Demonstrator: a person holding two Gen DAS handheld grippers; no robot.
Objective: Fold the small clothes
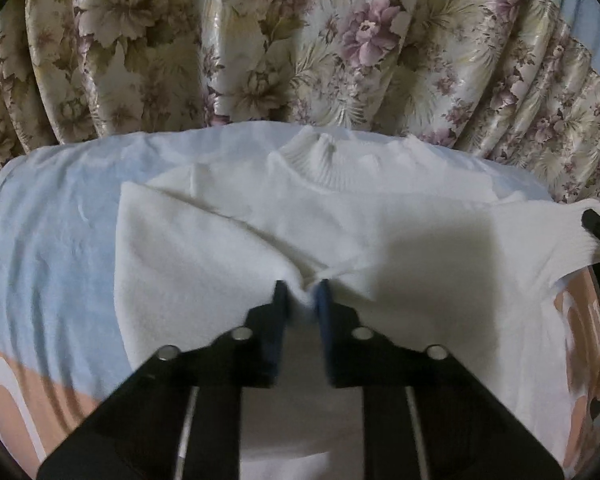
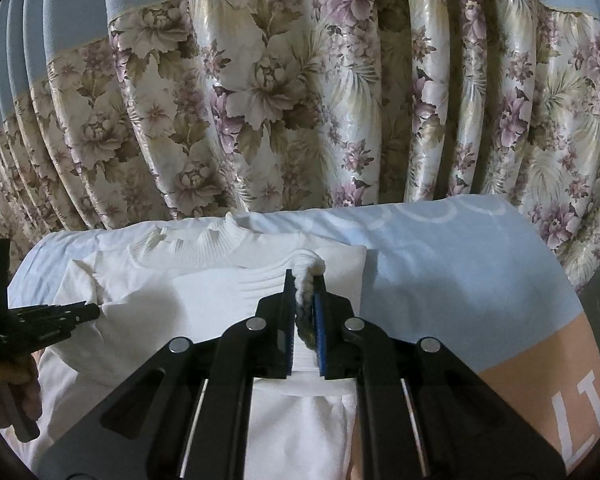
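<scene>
A small white knitted sweater (image 1: 228, 240) lies front up on a pale blue and peach sheet (image 1: 52, 240), its ribbed collar (image 1: 324, 160) at the far side. My left gripper (image 1: 305, 290) is shut on a bunched fold of the sweater's left sleeve, which is drawn in over the body. In the right wrist view my right gripper (image 2: 304, 284) is shut on the ribbed cuff (image 2: 314, 266) of the other sleeve, lifted above the sweater (image 2: 160, 292). The left gripper (image 2: 88, 310) shows at the left edge there, touching the cloth.
A flowered curtain (image 1: 220, 40) hangs close behind the far edge of the sheet (image 2: 460, 272). A hand (image 2: 16, 392) holds the left gripper's handle at the lower left. The peach part of the sheet carries white letters (image 2: 584, 412).
</scene>
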